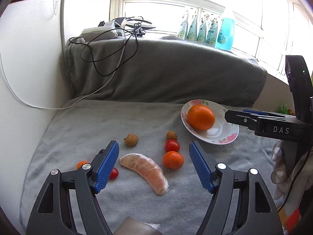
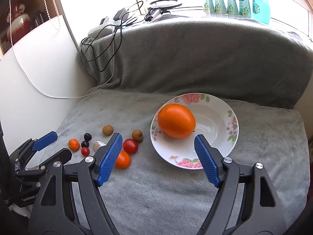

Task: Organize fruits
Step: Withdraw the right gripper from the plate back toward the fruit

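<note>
The left gripper [image 1: 153, 164], black-framed with ribbed blue pads, stood wide open and held nothing; in its own view a peeled pale-orange citrus segment [image 1: 145, 173] lay on the grey fleece blanket [image 1: 97, 121] between and just beyond the pads, touching neither. A small mandarin [image 1: 173, 160], a red cherry tomato [image 1: 172, 145] and a brown longan [image 1: 171, 135] sat in a column right of centre, another brown longan [image 1: 131, 140] upper left of the segment. The right gripper [image 2: 157, 157] was likewise spread and empty, its right pad over the near rim of the white floral-rimmed plate [image 2: 221, 117], which carried a large orange [image 2: 176, 120] on its left half; the plate's right half was bare. Two dark grapes [image 2: 86, 139] lay at the left of that view. Open blanket stretched along the bottom of the frame; the grey-draped backrest [image 2: 195, 58] walled off the top, a white panel [image 2: 39, 74] the left.
</note>
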### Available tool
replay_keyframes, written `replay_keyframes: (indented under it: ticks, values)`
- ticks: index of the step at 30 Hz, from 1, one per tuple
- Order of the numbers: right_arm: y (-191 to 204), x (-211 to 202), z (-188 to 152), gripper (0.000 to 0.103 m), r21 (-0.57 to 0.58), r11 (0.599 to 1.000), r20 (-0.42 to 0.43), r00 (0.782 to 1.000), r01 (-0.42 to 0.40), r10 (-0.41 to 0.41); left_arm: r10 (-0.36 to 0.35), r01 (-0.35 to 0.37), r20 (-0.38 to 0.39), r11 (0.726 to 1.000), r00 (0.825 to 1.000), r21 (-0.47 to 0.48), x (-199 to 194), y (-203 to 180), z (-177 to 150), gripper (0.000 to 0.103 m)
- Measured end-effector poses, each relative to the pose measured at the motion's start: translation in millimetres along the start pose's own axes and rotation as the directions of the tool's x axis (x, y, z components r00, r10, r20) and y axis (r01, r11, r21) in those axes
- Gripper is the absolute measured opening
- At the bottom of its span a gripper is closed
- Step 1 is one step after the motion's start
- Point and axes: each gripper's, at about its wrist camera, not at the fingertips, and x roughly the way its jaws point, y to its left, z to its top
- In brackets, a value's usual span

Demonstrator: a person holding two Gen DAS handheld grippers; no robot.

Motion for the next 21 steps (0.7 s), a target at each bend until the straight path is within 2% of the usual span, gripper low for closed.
replay_keyframes:
  ticks: [5, 8, 15, 21]
  values:
    - [19.6, 8.4, -2.7, 0.08, -0.057, 0.998, -0.033, 0.999, -0.007, 0.005, 0.053, -0.053, -0.019, 0.998, 0.998, -0.038, -3.2, 34.9, -15.0, 0.074]
    - [26.9, 14.9, -4.5, 0.09, -0.063, 0.998, -0.049, 0.998, -0.03, 0.027, 0.082, -0.084, -0.038, 0.995, 0.996, -0.058, -3.7, 54.6, -24.7, 0.074]
    - [48.8, 34.2, -5.3, 0.09, -0.11, 0.989, -0.108, 0.99, -0.098, 0.086, 0.117, -0.126, -0.09, 0.987, 0.989, -0.103, -0.8, 85.7, -46.2, 0.074]
    - [67.7, 45.7, -21.7, 0.09, -0.142, 0.982, -0.147, 0.983, -0.128, 0.107, 0.121, -0.14, -0.129, 0.978, 0.984, -0.152, 5.7, 105.7, -57.3, 0.074]
